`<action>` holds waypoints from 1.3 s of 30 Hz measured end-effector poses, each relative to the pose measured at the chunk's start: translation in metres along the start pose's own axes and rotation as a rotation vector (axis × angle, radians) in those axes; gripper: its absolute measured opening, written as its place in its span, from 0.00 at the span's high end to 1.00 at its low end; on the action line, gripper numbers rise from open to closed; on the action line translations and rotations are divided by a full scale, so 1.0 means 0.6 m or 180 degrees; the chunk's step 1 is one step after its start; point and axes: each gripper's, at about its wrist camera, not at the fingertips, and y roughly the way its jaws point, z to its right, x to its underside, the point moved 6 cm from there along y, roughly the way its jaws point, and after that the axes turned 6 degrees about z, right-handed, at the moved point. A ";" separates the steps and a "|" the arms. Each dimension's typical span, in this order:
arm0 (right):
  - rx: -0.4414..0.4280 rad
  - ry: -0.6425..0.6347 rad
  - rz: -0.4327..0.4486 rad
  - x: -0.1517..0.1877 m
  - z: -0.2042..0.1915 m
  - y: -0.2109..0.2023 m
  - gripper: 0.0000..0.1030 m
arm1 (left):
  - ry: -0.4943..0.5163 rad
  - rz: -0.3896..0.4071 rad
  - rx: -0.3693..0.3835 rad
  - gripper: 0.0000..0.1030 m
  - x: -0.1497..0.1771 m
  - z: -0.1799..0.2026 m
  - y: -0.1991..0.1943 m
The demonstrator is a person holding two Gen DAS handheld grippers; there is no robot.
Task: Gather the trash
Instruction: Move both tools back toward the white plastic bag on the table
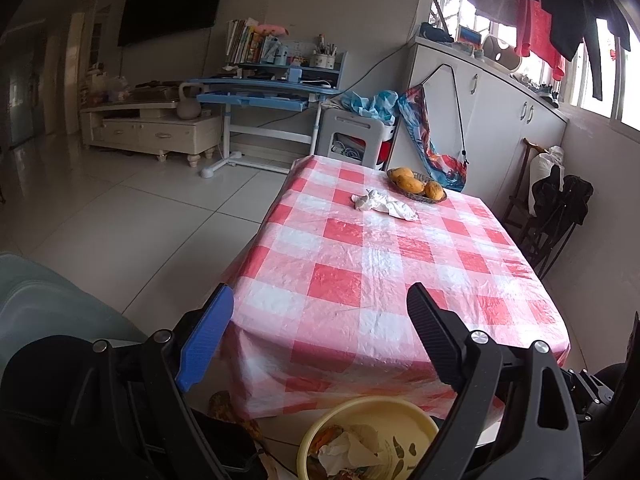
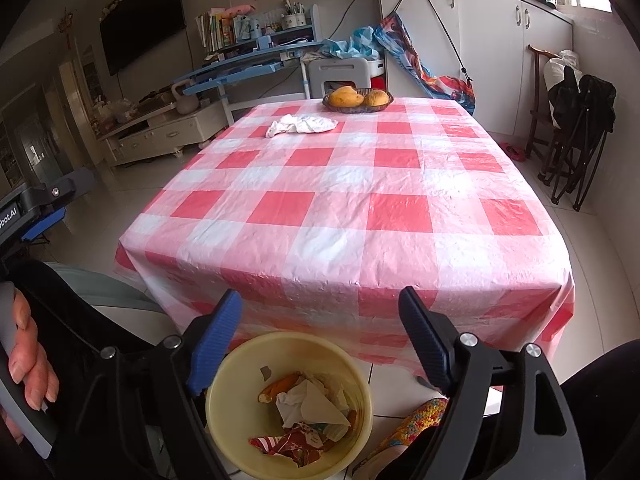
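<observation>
Crumpled tissue [image 2: 301, 125] lies far up-frame, left of centre, long axis sideways — both claws [image 2: 320, 312] [image 1: 320, 304] wide, empty, equally distant.

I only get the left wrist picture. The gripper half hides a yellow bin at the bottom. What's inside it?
Observer: The right wrist view looks straight into the yellow bin. Crumpled white paper lies on top.
Operator: Only paper?
Observer: No, a torn red wrapper lies at the near side of the paper.
Operator: I see something orange in there too.
Observer: Yes, an orange scrap sits against the paper. I cannot tell what it is.
Operator: Who is holding these things?
Observer: A bare hand grips a grey handle at the left edge of the right wrist view.
</observation>
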 end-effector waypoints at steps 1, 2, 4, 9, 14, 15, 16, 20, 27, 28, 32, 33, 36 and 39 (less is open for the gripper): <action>-0.0002 0.0001 0.0003 0.000 0.000 0.000 0.25 | -0.0008 -0.0002 -0.0008 0.17 0.000 -0.001 0.001; -0.0003 0.0001 0.0005 0.000 0.000 0.000 0.25 | -0.0020 -0.0005 -0.0014 0.17 0.000 -0.002 0.002; -0.0002 -0.0013 0.0006 0.000 -0.001 0.001 0.25 | -0.0043 -0.0010 -0.0028 0.17 0.000 -0.005 0.004; 0.0002 -0.0046 0.0021 0.000 -0.004 0.001 0.25 | -0.0029 -0.0031 -0.0076 0.17 0.004 -0.008 0.010; -0.0006 -0.0037 0.0091 -0.006 -0.003 -0.005 0.25 | -0.0023 -0.0070 -0.0133 0.16 0.004 -0.014 0.020; -0.0013 -0.0024 0.0106 -0.008 -0.002 -0.006 0.25 | -0.0037 -0.0078 -0.0149 0.17 0.003 -0.017 0.022; -0.0018 -0.0010 0.0123 -0.011 -0.001 -0.008 0.25 | -0.0069 -0.0089 -0.0172 0.16 0.003 -0.022 0.026; -0.0038 0.0037 0.0132 -0.012 0.002 -0.010 0.25 | -0.0217 -0.0150 -0.0226 0.16 0.004 -0.039 0.037; -0.0130 0.0055 0.0185 -0.022 -0.002 -0.016 0.25 | -0.0243 -0.0167 -0.0192 0.16 -0.001 -0.040 0.045; -0.0144 0.0075 0.0190 -0.023 -0.002 -0.017 0.25 | -0.0233 -0.0179 -0.0175 0.16 -0.003 -0.039 0.047; -0.0212 0.0167 0.0160 -0.026 -0.007 -0.014 0.25 | -0.0311 -0.0170 -0.0125 0.16 -0.014 -0.043 0.044; -0.0234 0.0172 0.0154 -0.028 -0.011 -0.014 0.25 | -0.0322 -0.0187 -0.0094 0.16 -0.017 -0.042 0.044; -0.0315 0.0128 0.0151 -0.038 -0.026 -0.014 0.25 | -0.0188 -0.0199 -0.0033 0.16 -0.030 -0.034 0.044; -0.0376 0.0092 0.0109 -0.049 -0.036 -0.009 0.25 | 0.0013 -0.0229 0.0042 0.14 -0.044 -0.019 0.052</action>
